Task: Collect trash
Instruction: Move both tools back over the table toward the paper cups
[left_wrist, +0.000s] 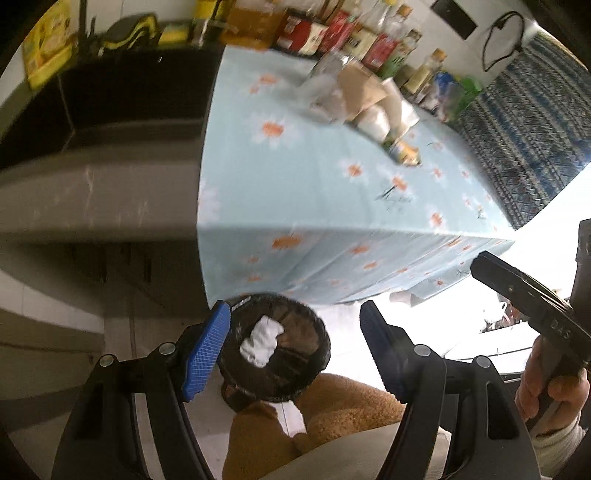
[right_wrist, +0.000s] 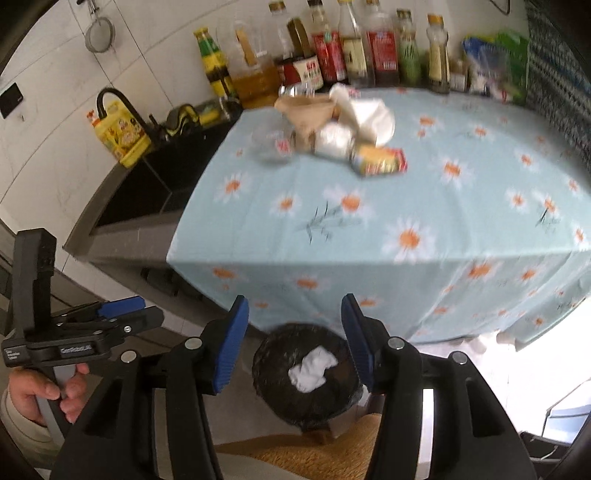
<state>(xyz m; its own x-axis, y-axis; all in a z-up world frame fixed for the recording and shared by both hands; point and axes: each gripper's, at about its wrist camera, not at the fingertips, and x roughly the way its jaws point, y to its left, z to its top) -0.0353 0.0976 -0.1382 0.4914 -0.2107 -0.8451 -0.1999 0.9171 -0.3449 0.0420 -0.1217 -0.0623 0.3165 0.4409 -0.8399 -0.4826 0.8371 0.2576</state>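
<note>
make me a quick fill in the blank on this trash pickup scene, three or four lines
1. The white crumpled tissue lies inside the black ____.
2. Both the left hand-held gripper and the right hand-held gripper hold ____.
3. The tablecloth is printed with ____.
4. The yellow snack packet lies on the ____.

Missing words: bin; nothing; daisies; tablecloth

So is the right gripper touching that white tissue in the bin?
Apart. The right wrist view shows the right gripper open and empty, above the bin, with the white tissue lying down inside it.
</note>
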